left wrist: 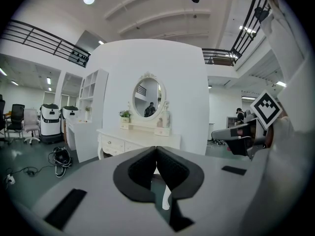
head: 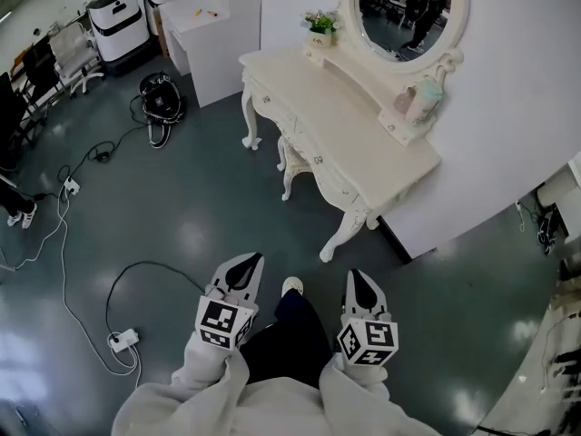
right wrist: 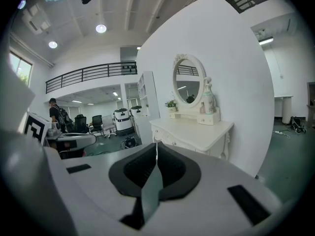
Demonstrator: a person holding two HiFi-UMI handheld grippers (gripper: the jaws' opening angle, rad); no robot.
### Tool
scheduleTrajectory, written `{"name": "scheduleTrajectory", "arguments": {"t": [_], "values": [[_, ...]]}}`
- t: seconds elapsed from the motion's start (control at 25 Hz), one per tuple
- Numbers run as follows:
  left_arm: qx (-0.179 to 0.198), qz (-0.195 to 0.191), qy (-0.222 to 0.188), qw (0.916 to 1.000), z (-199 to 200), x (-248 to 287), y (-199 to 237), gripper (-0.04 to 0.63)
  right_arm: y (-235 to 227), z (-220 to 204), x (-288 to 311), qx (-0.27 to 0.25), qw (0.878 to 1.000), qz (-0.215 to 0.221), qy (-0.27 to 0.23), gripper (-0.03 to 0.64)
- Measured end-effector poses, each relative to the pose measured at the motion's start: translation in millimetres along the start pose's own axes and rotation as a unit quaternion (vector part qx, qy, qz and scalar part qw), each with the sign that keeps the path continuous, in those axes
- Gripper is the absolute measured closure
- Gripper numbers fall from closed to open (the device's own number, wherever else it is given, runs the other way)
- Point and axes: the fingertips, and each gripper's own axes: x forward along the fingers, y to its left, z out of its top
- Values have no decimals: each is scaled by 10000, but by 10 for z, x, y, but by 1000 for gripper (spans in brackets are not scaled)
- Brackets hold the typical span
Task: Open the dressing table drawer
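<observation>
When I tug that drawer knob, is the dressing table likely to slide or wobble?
It may creep a little: the dressing table stands on slim curved legs on a glossy floor. Tipping looks unlikely, since its back appears to sit against the wall. The tall bottle on top could wobble, so pull gently.

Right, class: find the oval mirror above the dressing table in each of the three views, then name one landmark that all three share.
Head view: mirror at the top edge, right of centre.
Left gripper view: mirror near the middle of the picture.
Right gripper view: mirror right of centre, in the upper half.
Shared landmark: the potted plant, just left of the mirror's foot in every view.
</observation>
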Motion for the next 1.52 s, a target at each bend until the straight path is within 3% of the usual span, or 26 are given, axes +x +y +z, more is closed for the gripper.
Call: {"name": "scheduleTrajectory", "arguments": {"t": [0.96,1.52], "values": [[69,451,-61,9989,422,1347,853,578,-377,645,1697,-12,9990,446,26,581],[66,613,-127,9980,507,1883,1044,578,-572,839,2278,-126,9976,682,8,581]]}}
